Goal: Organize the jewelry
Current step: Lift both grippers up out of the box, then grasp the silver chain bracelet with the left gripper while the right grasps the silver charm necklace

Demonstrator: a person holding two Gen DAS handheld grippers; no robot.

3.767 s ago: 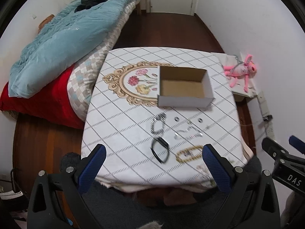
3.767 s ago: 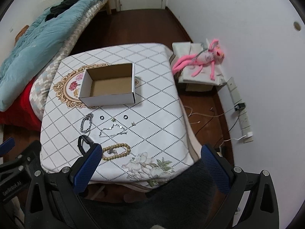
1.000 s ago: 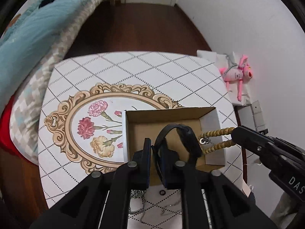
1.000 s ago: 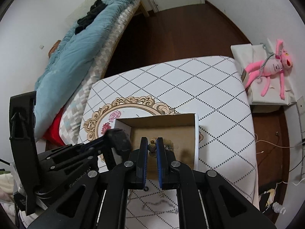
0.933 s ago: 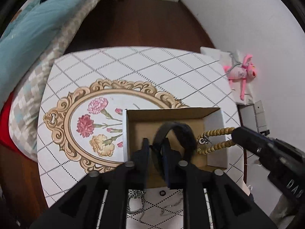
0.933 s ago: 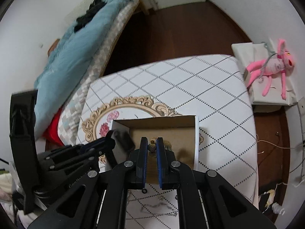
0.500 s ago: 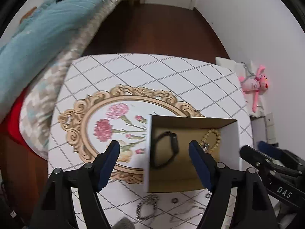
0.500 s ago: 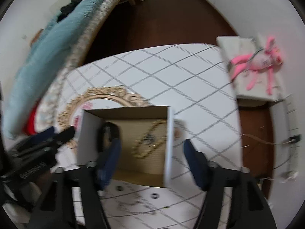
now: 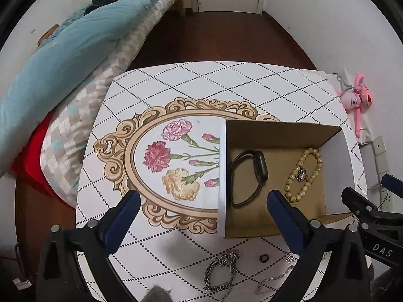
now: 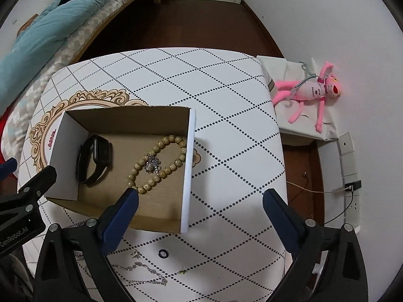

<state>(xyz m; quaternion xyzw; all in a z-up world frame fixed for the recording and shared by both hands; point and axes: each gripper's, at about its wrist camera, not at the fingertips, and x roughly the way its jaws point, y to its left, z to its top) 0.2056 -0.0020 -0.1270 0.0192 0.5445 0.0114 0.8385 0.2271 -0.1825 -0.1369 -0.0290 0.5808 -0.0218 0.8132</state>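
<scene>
Two pieces, the watch and bead bracelet, lie in the box; both left tongs and right tongs gape wide, empty; chains, rings remain on the desk.

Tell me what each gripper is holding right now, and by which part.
Nothing is held. The left gripper and the right gripper are both open and empty. The black watch and the bead bracelet lie loose in the cardboard box.
</scene>
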